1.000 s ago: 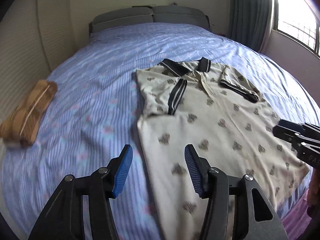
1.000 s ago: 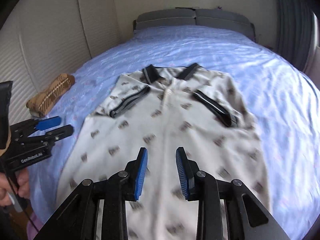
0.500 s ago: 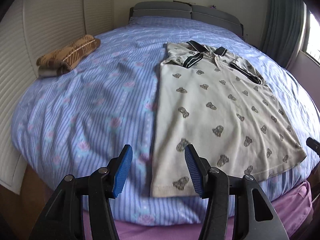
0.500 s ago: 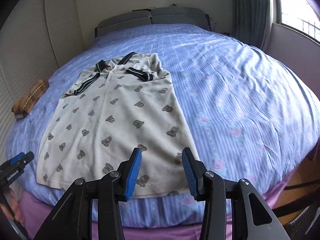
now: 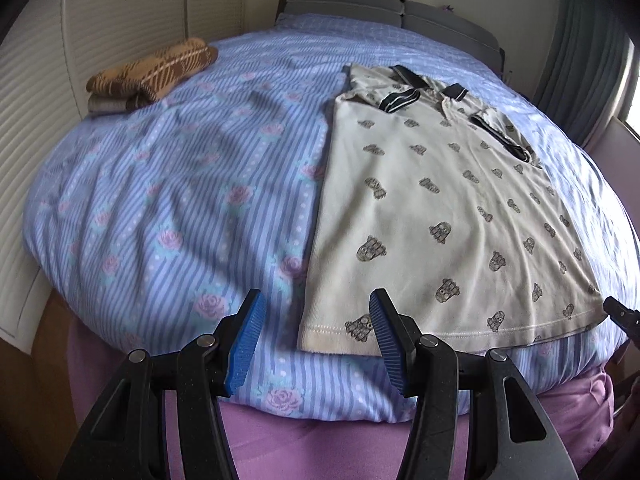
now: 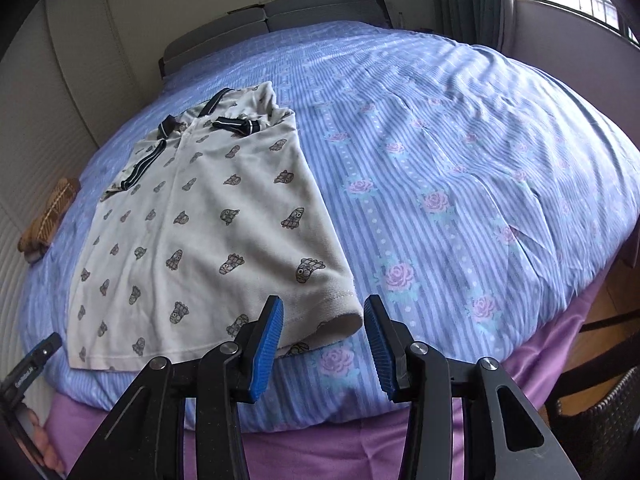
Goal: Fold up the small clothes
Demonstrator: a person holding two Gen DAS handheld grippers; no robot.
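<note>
Cream knit fabric printed with small dark motifs makes up the polo shirt (image 5: 440, 208), which is laid flat, front up, on the bed (image 6: 460, 160), its dark-trimmed collar (image 6: 192, 120) toward the headboard (image 6: 312, 6) at twelve o'clock and its hem (image 5: 420, 338) at the near edge. Both short sleeves (image 5: 394, 102) appear to have been turned in over the chest already, so the step in hand is judged to be the lengthwise fold, with the two hem corners about to be taken. In the left wrist view the left gripper (image 5: 316, 340) is held just short of the hem's left corner, its blue pads (image 5: 246, 340) parted and nothing between them. In the right wrist view the right gripper (image 6: 324, 340) is poised at the hem's right corner, which lies at about twelve o'clock from the open gap; no cloth is pinched there either. The next move is judged to call for each gripper to be lowered onto its corner, closed on both layers, then lifted and carried toward the collar evenly so the cloth is not skewed. Farther out, a folded brown patterned garment (image 5: 148, 76) is seen at ten o'clock near the wall, and a purple under-sheet (image 5: 340, 448) shows below the striped floral cover.
</note>
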